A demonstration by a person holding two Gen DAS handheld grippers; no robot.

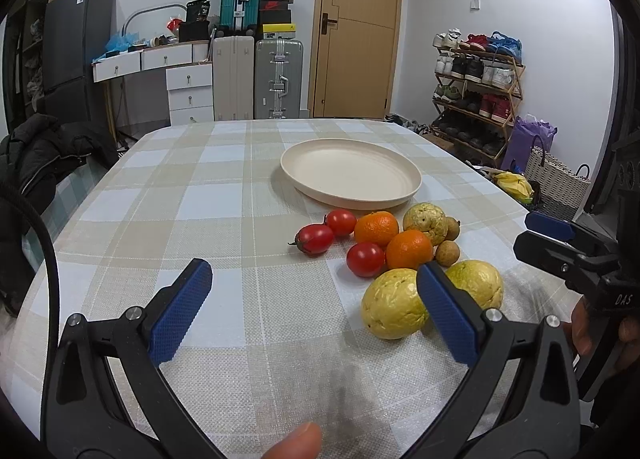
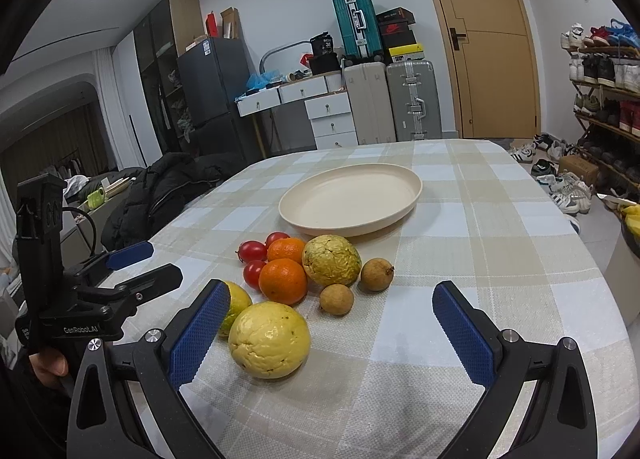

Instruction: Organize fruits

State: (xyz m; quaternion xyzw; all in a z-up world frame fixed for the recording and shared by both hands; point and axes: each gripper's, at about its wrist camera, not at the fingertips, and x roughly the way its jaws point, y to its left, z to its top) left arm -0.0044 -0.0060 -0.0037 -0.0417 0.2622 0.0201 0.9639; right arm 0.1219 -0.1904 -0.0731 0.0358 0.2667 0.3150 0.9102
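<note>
A cream plate [image 1: 352,175] [image 2: 352,199] lies bare on the checked tablecloth. In front of it sits a cluster of fruit: three red tomatoes [image 1: 315,239] [image 2: 253,251], two oranges [image 1: 409,249] [image 2: 283,281], three yellow-green guavas [image 1: 394,303] [image 2: 270,339] and two brown longans [image 1: 446,253] [image 2: 337,299]. My left gripper [image 1: 310,279] is open, low over the cloth, its right finger overlapping the nearest guavas. My right gripper [image 2: 332,307] is open too, with the big guava and a longan lying ahead between its fingers. Each gripper shows at the edge of the other's view.
A black jacket [image 1: 44,155] hangs on a chair at the table's left. Suitcases [image 1: 256,79], drawers and a door stand behind. A shoe rack [image 1: 476,83] and bags fill the right side. The table edge curves away on both sides.
</note>
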